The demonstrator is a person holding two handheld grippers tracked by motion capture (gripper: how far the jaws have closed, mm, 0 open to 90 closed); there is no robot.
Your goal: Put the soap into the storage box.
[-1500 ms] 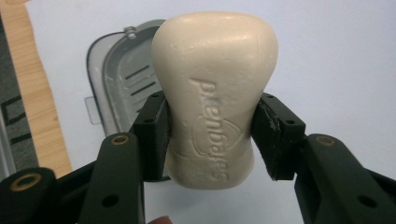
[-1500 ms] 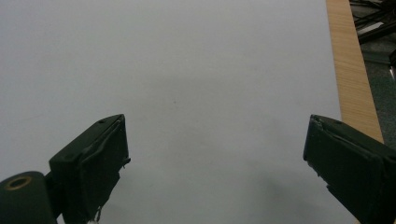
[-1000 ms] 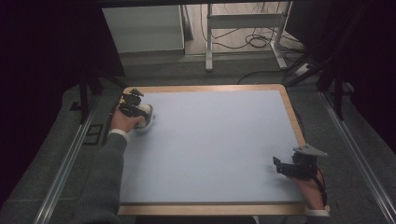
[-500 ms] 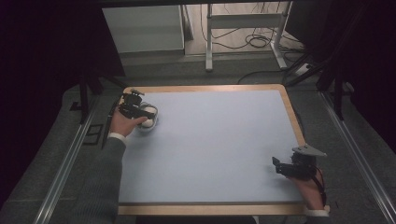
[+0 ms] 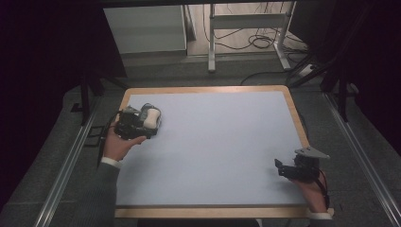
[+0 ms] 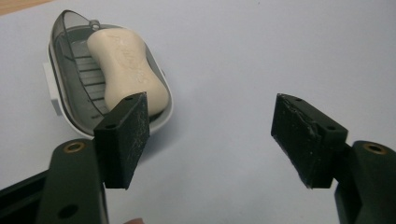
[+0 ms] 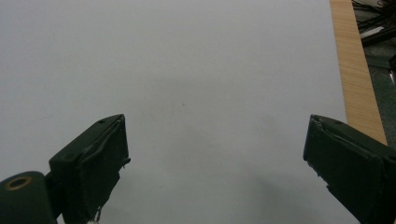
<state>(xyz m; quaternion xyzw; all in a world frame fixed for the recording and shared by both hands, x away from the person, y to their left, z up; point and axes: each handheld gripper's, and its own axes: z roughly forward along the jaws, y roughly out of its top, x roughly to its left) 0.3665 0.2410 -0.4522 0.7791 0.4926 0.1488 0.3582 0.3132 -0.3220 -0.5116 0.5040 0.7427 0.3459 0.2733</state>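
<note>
Right gripper (image 5: 283,169) sits nearest me, low at the near right corner of the tabletop (image 5: 222,142), my hand (image 5: 314,194) behind it and its grey three-cornered plate on top. In the right gripper view its fingers (image 7: 93,163) are spread wide with nothing between them, just pale blue mat and the wooden edge strip (image 7: 357,70) running along the right side. Moving up and across, the left gripper (image 5: 135,124) is over at the far left of the tabletop, my left hand (image 5: 118,144) wrapped under it and a grey sleeve (image 5: 94,198) trailing back toward me. Its fingers (image 6: 123,135) are wide apart too, gripping nothing. Just beyond it is the soap dish (image 5: 152,126), a shallow oval tray with a dark ribbed inner and a white rim, resting flat on the mat near the far left corner. In the left gripper view the dish (image 6: 65,70) lies up and left of the left finger, which overlaps its near end; whether the two touch, I cannot tell. The cream soap bar (image 6: 126,70) lies in the dish, waisted in the middle, lettering pressed into its top face. Its long axis runs along the dish's long axis, slanting from near right to far left in that view. Beyond the tabletop I see grey floor, a metal frame (image 5: 246,23) and loose cables (image 5: 265,42).
</note>
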